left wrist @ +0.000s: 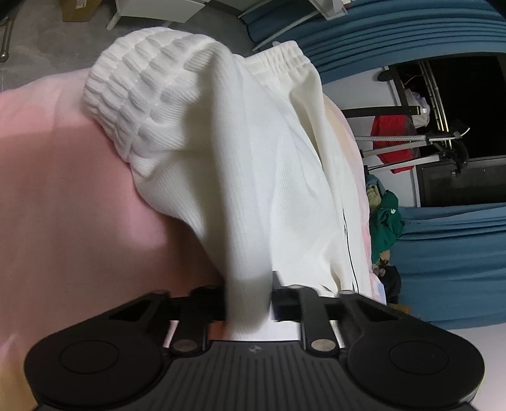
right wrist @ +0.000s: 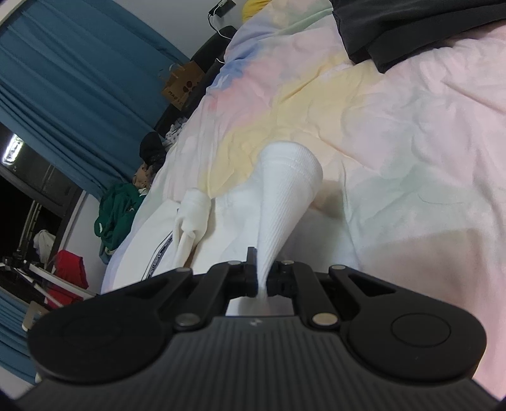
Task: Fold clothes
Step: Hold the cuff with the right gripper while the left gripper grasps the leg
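Closest to the left wrist camera, the black two-finger left tool point(left wrist: 248, 303) is pinching a fold of the white ribbed knit garment point(left wrist: 240, 177), its jaws closing on the cloth with only the thickness of the fabric between them. From that grip the garment is stretching up and away from the tool, spreading wider as it goes, with a puffy waffle-textured cuffed part point(left wrist: 132, 95) lying to the left and a gathered elastic band point(left wrist: 281, 58) showing at the far end. A thin dark stripe is running along the garment's right edge. Under it the pink bed cover point(left wrist: 63, 205) is filling the left side of the view.

At the right wrist camera, the black right tool point(right wrist: 262, 278) is gripping a narrow bunch of the same white ribbed cloth point(right wrist: 284, 196), its jaws nearly together around it. The cloth is rising from the tool as a widening tube ending in a stitched hem. Just left, a knotted white drawstring piece point(right wrist: 193, 218) is lying on white fabric with a dark-striped trim.

Beyond, the pastel pink, yellow and blue quilt point(right wrist: 379, 132) is covering the bed, with a black garment point(right wrist: 411, 25) at its far edge. Farther off, a green garment point(right wrist: 117, 215), a brown paper bag point(right wrist: 182, 85) and blue curtains point(right wrist: 79, 79) are standing along the wall.
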`<state>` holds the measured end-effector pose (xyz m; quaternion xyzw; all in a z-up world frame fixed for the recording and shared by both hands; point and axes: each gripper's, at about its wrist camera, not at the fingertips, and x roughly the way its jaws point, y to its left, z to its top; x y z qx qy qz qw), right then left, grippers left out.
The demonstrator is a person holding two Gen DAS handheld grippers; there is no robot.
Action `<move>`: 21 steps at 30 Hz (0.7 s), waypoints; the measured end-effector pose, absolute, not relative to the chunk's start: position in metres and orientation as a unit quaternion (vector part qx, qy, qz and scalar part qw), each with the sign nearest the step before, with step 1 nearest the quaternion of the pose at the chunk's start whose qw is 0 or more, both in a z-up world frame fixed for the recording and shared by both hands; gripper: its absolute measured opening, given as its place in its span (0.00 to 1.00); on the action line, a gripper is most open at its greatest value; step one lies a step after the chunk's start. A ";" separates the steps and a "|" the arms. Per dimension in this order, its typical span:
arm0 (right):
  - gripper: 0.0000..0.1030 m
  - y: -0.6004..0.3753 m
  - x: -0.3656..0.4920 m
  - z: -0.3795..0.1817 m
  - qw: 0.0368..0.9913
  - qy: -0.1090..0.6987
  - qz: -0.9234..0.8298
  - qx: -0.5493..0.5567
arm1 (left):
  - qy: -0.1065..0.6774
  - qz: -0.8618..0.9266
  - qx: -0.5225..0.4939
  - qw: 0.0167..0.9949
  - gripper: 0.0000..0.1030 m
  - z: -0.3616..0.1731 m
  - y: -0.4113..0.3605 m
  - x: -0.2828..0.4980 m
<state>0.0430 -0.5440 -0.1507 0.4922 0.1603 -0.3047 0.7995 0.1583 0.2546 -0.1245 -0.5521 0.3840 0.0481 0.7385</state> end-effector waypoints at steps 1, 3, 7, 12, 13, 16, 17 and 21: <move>0.05 -0.544 0.043 -0.151 0.799 0.160 -0.306 0.493 | 0.383 0.046 -0.554 0.738 0.13 -0.125 0.255 0.159; 0.05 -0.544 0.042 -0.151 0.797 0.158 -0.308 0.494 | 0.375 0.040 -0.553 0.743 0.10 -0.122 0.255 0.158; 0.05 -0.544 0.038 -0.149 0.797 0.149 -0.314 0.493 | 0.346 0.026 -0.539 0.767 0.08 -0.106 0.254 0.152; 0.05 -0.544 0.033 -0.147 0.795 0.138 -0.322 0.496 | 0.309 0.014 -0.540 0.783 0.07 -0.091 0.252 0.141; 0.05 -0.544 0.031 -0.147 0.794 0.135 -0.323 0.497 | 0.305 0.012 -0.541 0.784 0.07 -0.089 0.252 0.139; 0.05 -0.543 0.028 -0.145 0.793 0.128 -0.323 0.500 | 0.295 0.005 -0.547 0.784 0.07 -0.085 0.252 0.131; 0.05 -0.543 0.026 -0.145 0.793 0.127 -0.323 0.500 | 0.292 0.004 -0.548 0.784 0.07 -0.084 0.253 0.128; 0.05 -0.543 0.019 -0.143 0.792 0.120 -0.329 0.500 | 0.277 -0.003 -0.548 0.789 0.06 -0.078 0.258 0.108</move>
